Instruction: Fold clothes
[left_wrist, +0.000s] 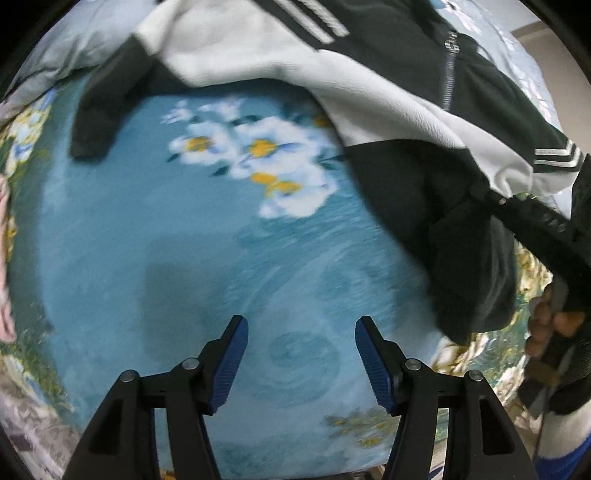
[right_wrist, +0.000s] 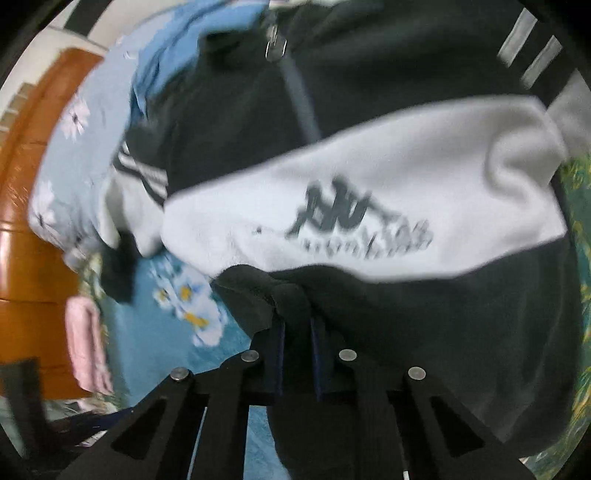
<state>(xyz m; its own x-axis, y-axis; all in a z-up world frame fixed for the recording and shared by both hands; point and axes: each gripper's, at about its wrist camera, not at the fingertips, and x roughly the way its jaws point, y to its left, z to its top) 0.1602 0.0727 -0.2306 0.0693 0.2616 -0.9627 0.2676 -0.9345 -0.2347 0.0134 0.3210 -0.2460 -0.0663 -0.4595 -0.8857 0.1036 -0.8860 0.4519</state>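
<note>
My right gripper (right_wrist: 296, 325) has its jaws narrowed on a fold of the black-and-white fleece zip jacket (right_wrist: 369, 206), dark hem bunched between the pads. My left gripper (left_wrist: 301, 360) stands wide with ribbed blue pads (left_wrist: 373, 362), nothing between them, over the blue floral bedspread (left_wrist: 221, 258). The jacket is lifted off the bedspread's far side; its printed logo is blurred, unreadable. A folded pink cloth (right_wrist: 86, 343) lies at the bedspread's left edge.

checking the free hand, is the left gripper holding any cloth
No, the left gripper jaws stand open over the bare blue floral bedspread.
</note>
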